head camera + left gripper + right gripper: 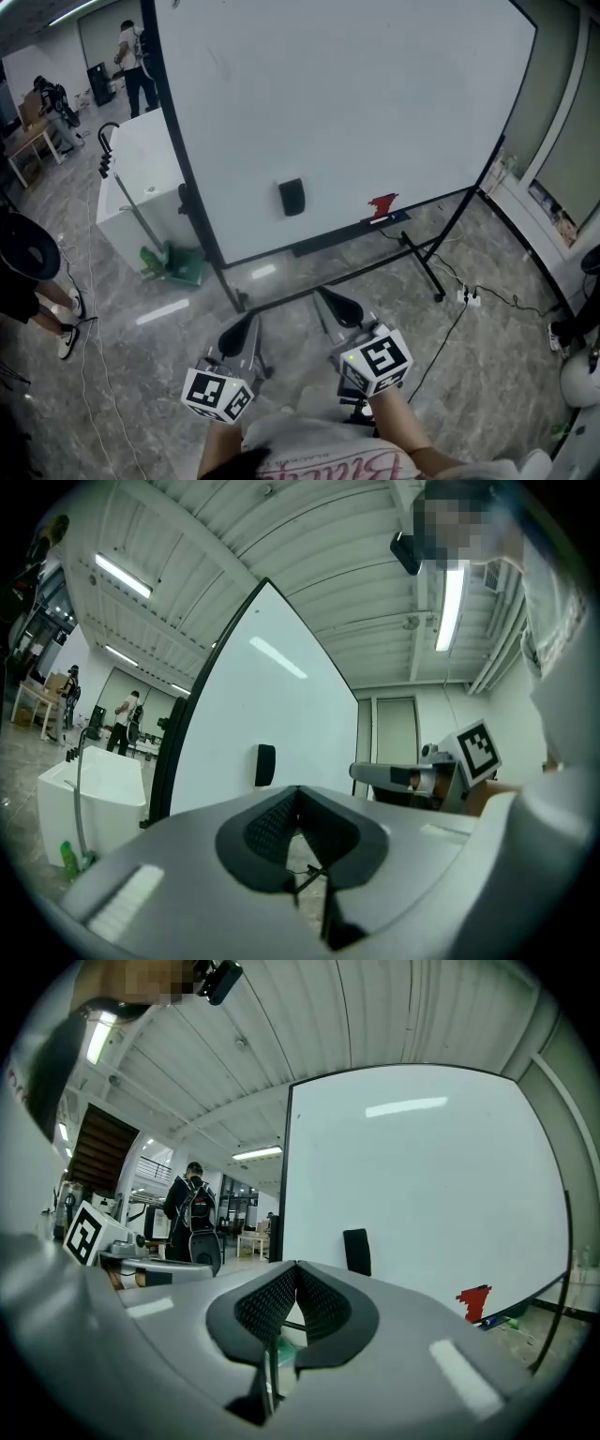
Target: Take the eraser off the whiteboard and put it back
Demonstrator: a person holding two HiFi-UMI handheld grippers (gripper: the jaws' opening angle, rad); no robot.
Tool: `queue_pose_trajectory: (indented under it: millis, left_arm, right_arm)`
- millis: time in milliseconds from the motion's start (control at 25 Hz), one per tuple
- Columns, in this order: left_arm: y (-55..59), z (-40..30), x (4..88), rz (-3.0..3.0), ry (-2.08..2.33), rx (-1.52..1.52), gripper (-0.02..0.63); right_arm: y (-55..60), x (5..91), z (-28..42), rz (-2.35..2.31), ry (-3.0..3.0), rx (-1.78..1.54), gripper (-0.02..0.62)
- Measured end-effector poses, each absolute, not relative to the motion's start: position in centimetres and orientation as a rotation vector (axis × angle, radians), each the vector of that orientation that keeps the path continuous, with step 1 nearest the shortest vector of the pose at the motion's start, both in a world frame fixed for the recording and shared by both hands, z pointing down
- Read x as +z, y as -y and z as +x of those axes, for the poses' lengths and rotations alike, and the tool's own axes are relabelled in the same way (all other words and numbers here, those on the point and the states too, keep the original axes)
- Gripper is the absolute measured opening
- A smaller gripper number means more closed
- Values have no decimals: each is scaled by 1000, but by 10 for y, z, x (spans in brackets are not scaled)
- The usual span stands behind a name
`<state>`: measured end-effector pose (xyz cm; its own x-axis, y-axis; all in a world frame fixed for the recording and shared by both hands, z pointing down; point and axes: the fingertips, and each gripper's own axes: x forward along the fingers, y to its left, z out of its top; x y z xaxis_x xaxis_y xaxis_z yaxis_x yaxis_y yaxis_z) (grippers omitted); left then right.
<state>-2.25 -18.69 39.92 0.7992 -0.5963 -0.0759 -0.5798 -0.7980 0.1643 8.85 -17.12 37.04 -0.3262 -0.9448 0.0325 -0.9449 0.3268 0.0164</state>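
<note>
Black eraser (292,197) is clinging near the bottom edge of the whiteboard (375,94). We are holding left gripper (244,328) and right gripper (331,304) closed, empty, well apart from it; we are advising opening one before approaching squarely.

The head view looks steeply down over the left tongs (242,328) and right tongs (330,302), with the whiteboard (356,122) well off at 12 o'clock. Each gripper view looks level along its tongs. All three share the eraser (292,197).
</note>
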Motion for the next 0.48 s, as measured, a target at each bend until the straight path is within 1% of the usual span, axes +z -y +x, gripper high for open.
queue_pose_trajectory:
  millis: [240,480]
  left_arm:
    - [226,-4,409,2843,931,-164,-2]
    - [277,11,407,2840,958,-170,0]
  right_arm:
    - [226,376,106,1814,2506,13,22]
    - [296,376,118,1829,2436,-8,100]
